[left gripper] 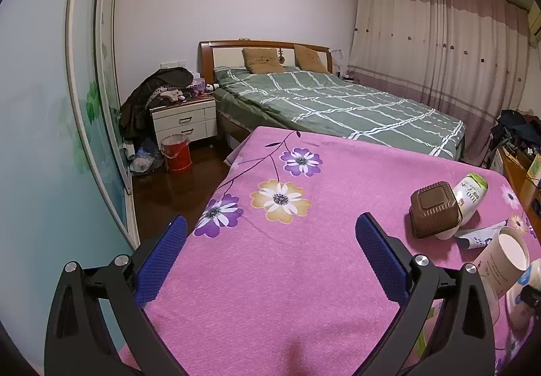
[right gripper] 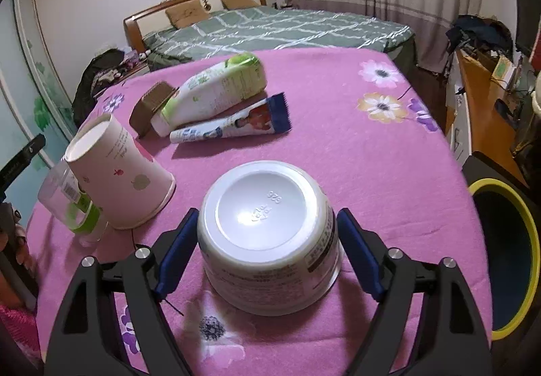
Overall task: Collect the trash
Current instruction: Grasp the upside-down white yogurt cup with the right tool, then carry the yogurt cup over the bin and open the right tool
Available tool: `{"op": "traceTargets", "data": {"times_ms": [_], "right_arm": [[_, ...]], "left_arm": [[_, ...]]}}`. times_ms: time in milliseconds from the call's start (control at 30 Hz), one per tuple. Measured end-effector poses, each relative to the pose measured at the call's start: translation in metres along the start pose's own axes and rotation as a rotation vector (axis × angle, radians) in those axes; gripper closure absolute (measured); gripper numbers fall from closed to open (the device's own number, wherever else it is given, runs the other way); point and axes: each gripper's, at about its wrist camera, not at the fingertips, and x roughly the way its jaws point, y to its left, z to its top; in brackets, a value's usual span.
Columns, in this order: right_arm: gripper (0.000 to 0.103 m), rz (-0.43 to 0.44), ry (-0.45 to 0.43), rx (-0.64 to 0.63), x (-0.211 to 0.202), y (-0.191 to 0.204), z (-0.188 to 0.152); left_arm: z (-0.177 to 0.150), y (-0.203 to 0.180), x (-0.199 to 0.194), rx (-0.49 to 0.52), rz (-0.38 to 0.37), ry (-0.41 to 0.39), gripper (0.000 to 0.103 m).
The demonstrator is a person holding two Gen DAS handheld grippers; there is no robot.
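Straddling the upturned white tub (right gripper: pixel 267 237) on the pink counter (right gripper: pixel 355 152), right gripper (right gripper: pixel 267 247) released, pads not pressing. Risk: slick rounded wall squirts out on closing. Left gripper (left gripper: pixel 270 257) released, empty.

Bedroom surroundings, non-task items

Green plaid bed (left gripper: pixel 338 105) with two brown pillows (left gripper: pixel 260 59); white nightstand (left gripper: pixel 184 120) heaped with clothing; pink floral cloth (left gripper: pixel 287 274); drawn curtains (left gripper: pixel 439 44).

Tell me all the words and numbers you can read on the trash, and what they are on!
"100": on the white and green bottle lying beside the brown box.
"928": raised on the upturned bottom of the white tub, read upside down.
Tub side label, paper cup print, tube and barcode sticker: too small or blurred.
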Motion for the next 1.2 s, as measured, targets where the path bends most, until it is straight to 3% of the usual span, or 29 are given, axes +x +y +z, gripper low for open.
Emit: {"op": "traceTargets", "data": {"times_ms": [333,667,1067,1200], "right_arm": [[0.026,-0.059,-0.077,0.102,-0.035,-0.047,0.002],[0.025,-0.208,-0.132,0.26,-0.063,-0.129,-0.001],[0.025,-0.378,-0.106,0.417,-0.072,-0.219,-0.013],[0.016,-0.393,-0.124,0.438,-0.075,-0.224,-0.016]], "left_arm": [[-0.001,-0.001,-0.001,0.002,0.001,0.0,0.005],[0.0,-0.001,-0.001,0.003,0.002,0.002,0.005],[-0.001,-0.001,-0.002,0.003,0.005,0.004,0.005],[-0.001,0.0,-0.002,0.002,0.005,0.006,0.005]]}}
